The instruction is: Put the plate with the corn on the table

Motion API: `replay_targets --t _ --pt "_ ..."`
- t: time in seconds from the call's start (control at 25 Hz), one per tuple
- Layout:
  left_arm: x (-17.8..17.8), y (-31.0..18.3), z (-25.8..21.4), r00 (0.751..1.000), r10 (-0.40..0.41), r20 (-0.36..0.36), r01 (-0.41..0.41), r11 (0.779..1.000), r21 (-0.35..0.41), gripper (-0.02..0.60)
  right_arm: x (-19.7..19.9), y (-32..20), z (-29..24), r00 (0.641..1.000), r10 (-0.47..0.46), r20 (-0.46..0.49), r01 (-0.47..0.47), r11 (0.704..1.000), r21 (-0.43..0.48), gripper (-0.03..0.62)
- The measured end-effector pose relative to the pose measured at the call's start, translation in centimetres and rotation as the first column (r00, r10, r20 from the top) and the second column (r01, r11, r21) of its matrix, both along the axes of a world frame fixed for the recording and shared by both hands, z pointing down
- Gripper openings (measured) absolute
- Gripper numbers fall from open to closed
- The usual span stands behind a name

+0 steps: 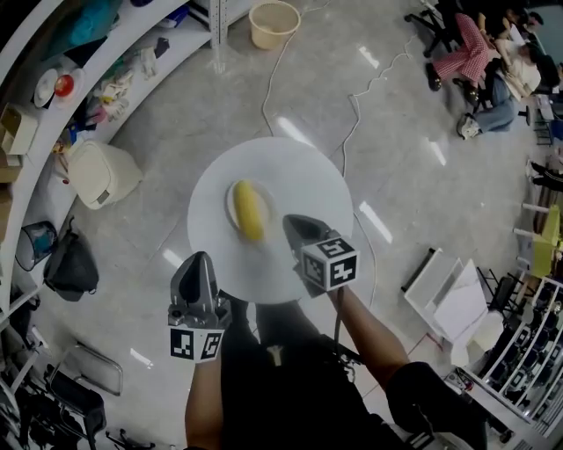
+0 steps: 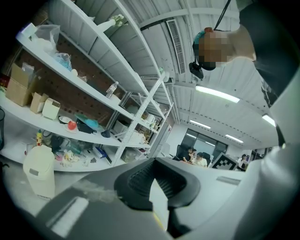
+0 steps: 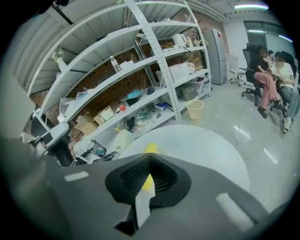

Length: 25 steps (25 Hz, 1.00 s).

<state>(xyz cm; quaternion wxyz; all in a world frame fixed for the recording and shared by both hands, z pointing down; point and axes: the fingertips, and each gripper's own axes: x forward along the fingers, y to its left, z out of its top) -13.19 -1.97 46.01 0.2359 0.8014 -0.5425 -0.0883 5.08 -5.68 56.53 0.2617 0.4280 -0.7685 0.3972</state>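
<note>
right gripper (image 3: pixel 149 176): fingers pressed together, no clear gap. its own view shows only a thin pale sliver at the seam, can't tell whether that is plate rim or gripper. yellow corn (image 3: pixel 151 148) shows just past the tips. head view puts the right gripper (image 1: pixel 290 221) tips just beside the plate (image 1: pixel 230 202), at the plate's 4 o'clock. contact can't be confirmed, the frame is motion-blurred.

left gripper (image 2: pixel 157 182): fingers together, nothing between them. its view is tilted up at the shelves (image 2: pixel 93 98) and ceiling lights, with no table or plate in it. only the head view places the left gripper (image 1: pixel 198 264), at the table's 7 o'clock edge, well apart from the plate.

plate lies flat on the round white table (image 1: pixel 303 171), a little toward 9 o'clock from centre. corn (image 1: pixel 250 211) lies lengthwise on it, roughly along 12 to 6.

outward: marker cube (image 1: pixel 330 262) and bare forearm (image 1: pixel 374 334) trail behind the right gripper toward 5 o'clock. white bin (image 1: pixel 101 173) is on the floor at the table's 9 o'clock and also shows in the left gripper view (image 2: pixel 38 171). bucket (image 1: pixel 274 24) is at 12 o'clock, and the right gripper view has it by the shelf foot (image 3: pixel 195 109). cable (image 1: pixel 352 114) runs across the floor. seated people (image 1: pixel 479 53) are at 2 o'clock, clearer in the right gripper view (image 3: pixel 269 75).
</note>
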Motion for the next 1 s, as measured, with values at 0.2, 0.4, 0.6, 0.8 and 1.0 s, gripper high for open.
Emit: replay_targets --t 0.2,0.4,0.6,0.8,1.0 --pt "0.0 0.2 -2.6 1.000 0.026 -0.007 -0.026 0.999 0.031 0.005 0.3 -0.1 -3.0 0.999 0.043 -0.010 -0.042 0.998 0.044 0.009" --pt "0.1 0.8 -4.6 0.998 0.059 0.003 -0.059 0.997 0.050 0.005 -0.1 0.4 -6.2 0.998 0.059 0.019 -0.060 0.995 0.084 0.009" --pt "0.1 1.4 -7.2 0.997 0.073 -0.003 -0.072 0.994 0.085 0.005 -0.1 1.0 -9.6 0.994 0.090 0.055 -0.097 0.987 0.125 0.009" --pt "0.6 2.1 -10.3 0.996 0.085 -0.014 -0.083 0.987 0.139 0.005 0.3 2.1 -13.5 0.988 0.123 0.094 -0.138 0.976 0.169 0.009" --pt "1.2 2.1 -12.7 0.995 0.097 -0.010 -0.094 0.980 0.176 0.005 0.7 3.0 -17.6 0.983 0.134 0.129 -0.162 0.956 0.243 0.009"
